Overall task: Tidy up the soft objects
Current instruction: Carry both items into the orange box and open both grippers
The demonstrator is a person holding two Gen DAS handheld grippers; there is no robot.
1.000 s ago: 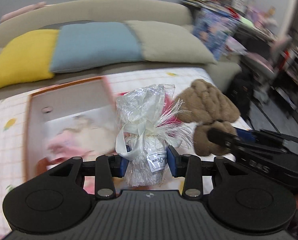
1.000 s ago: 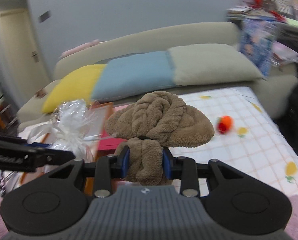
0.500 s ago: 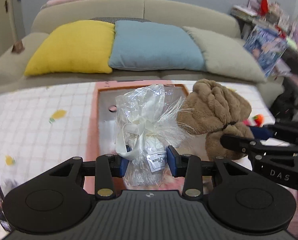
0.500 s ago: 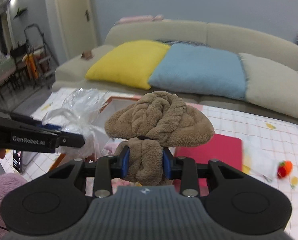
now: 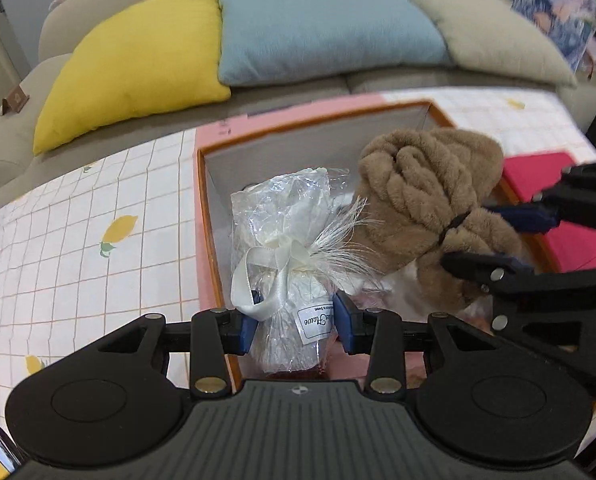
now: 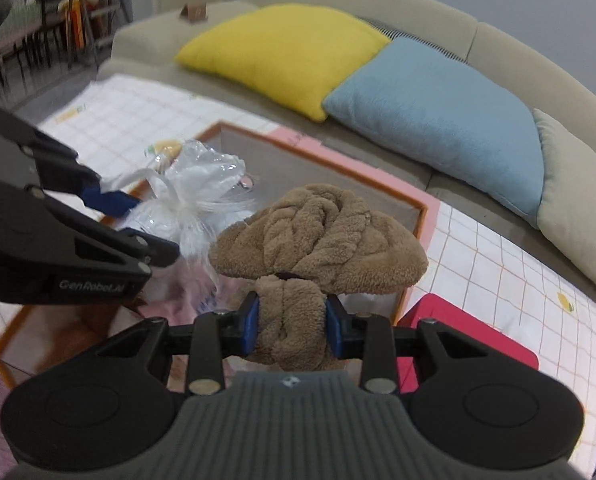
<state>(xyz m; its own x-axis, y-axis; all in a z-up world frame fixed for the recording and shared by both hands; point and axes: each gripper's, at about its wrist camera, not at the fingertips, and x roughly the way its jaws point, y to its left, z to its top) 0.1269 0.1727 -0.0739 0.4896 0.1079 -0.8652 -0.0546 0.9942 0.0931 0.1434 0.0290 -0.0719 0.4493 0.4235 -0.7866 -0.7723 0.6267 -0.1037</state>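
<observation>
The left gripper (image 5: 294, 322) is clamped on the lower part of a clear cellophane-wrapped bundle (image 5: 286, 248) tied with a cream ribbon (image 5: 276, 268); its blue pads press the wrapping from both sides. The bundle stands upright between the fingers, held above an open orange-rimmed box (image 5: 204, 208). Just to its right, the right gripper (image 6: 292, 320) is closed tight on the narrow stem of a rolled brown plush towel (image 6: 318, 236) bound by a dark band, its wide, twisted top fanning out above the fingers. The two bundles hang side by side over the box, which sits on a lemon-print checked cloth (image 5: 70, 240). What the cellophane holds is hard to make out, and the small label's print is unreadable. The box's contents are largely hidden behind both bundles and grippers.
</observation>
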